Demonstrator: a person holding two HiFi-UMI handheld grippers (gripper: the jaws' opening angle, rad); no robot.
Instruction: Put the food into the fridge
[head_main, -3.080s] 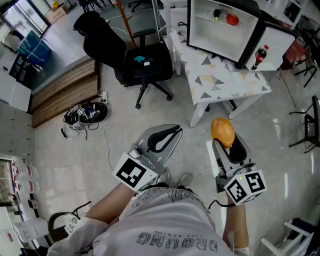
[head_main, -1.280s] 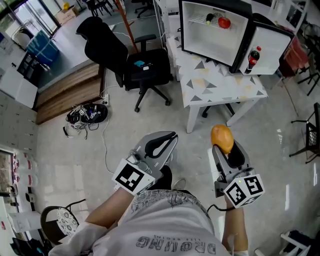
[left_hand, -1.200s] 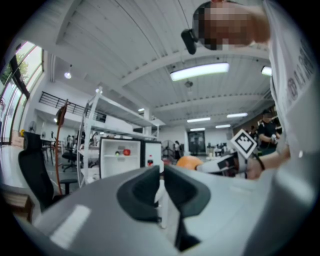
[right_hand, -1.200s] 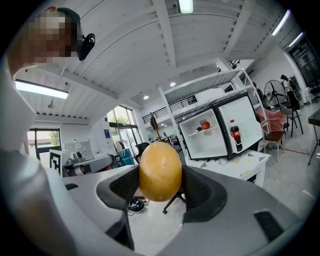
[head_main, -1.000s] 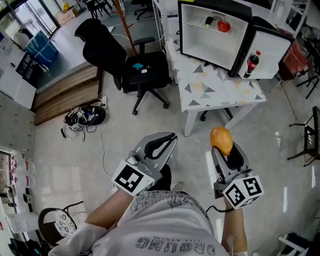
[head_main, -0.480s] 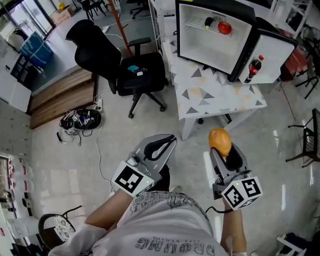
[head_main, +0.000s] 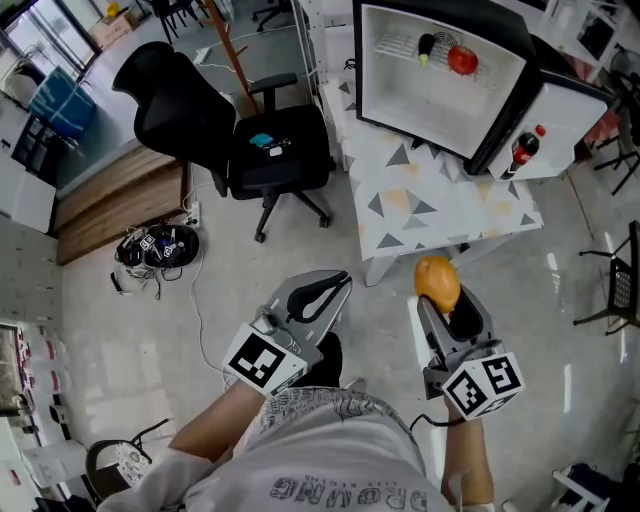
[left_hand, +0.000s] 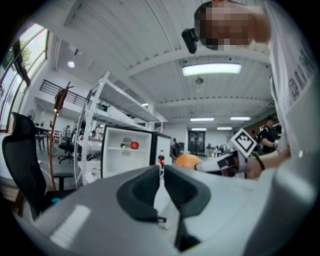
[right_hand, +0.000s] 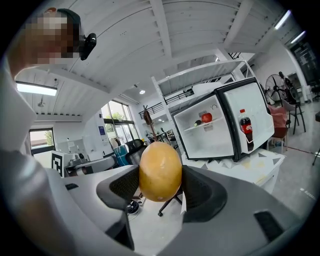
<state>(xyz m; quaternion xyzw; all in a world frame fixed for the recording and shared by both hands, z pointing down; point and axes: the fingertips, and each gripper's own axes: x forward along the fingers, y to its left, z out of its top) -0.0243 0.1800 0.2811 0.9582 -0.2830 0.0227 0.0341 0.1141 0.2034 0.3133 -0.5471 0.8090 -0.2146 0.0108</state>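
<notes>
On a white table stands the open fridge, and in front the right gripper squeezes a yellow fruit while the left gripper is closed on nothing.

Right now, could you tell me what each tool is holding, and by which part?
The right tool grips the orange fruit across its middle; the left tool holds nothing.

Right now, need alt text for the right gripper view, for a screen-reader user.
The right gripper is shut on a yellow-orange fruit, filling the foreground. Behind it an open fridge stands on a patterned table, with a red item on its shelf and a cola bottle in its door.
</notes>
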